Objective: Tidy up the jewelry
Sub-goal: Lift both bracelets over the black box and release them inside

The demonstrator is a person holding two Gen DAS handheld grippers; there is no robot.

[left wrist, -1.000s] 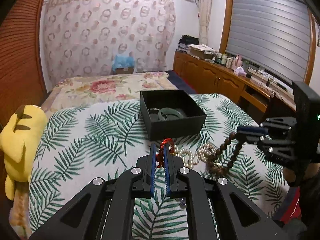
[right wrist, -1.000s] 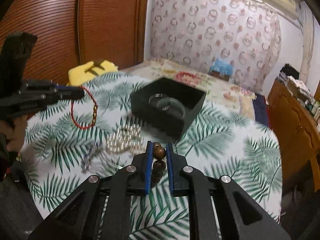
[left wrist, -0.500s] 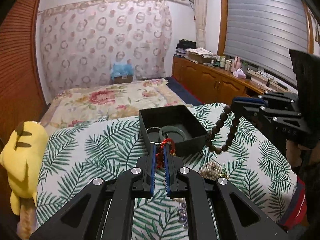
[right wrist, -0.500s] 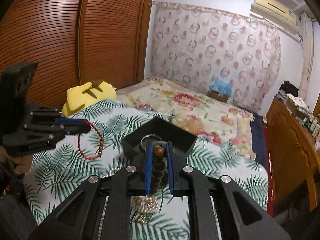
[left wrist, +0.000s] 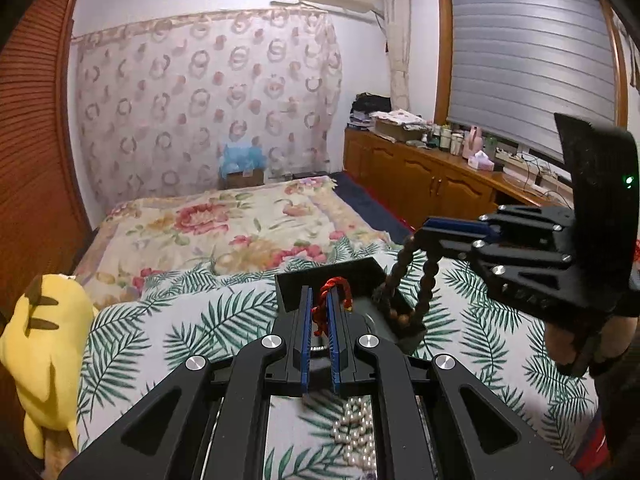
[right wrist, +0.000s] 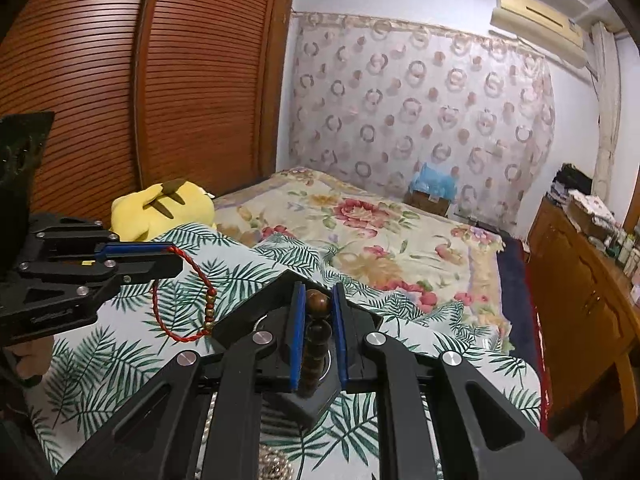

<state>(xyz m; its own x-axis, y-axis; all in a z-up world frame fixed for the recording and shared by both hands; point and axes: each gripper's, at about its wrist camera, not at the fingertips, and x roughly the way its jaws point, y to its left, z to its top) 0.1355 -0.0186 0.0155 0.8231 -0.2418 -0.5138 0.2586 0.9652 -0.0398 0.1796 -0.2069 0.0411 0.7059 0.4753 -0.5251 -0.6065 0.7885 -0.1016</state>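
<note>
Both bracelets have risen off the bed and travelled to the black box over the last second; a second ago they hung low near the pearls.

- Wooden bead bracelet: pinched in the right gripper, jaws narrow on a bead, loop dangling with its bottom touching or just inside the box's right rim. Cannot tell which.
- Red cord bracelet: clamped in the left gripper, jaws nearly closed on the cord, loop hanging free at the box's left edge, above the bedspread.
- Pearl strand: on the bed, on the near side of the box, untouched.
- Yellow plush toy: well left of the box.

Judgement: both pieces look set for release into the box; pearls would remain. Risk: beads catching the rim.
</note>
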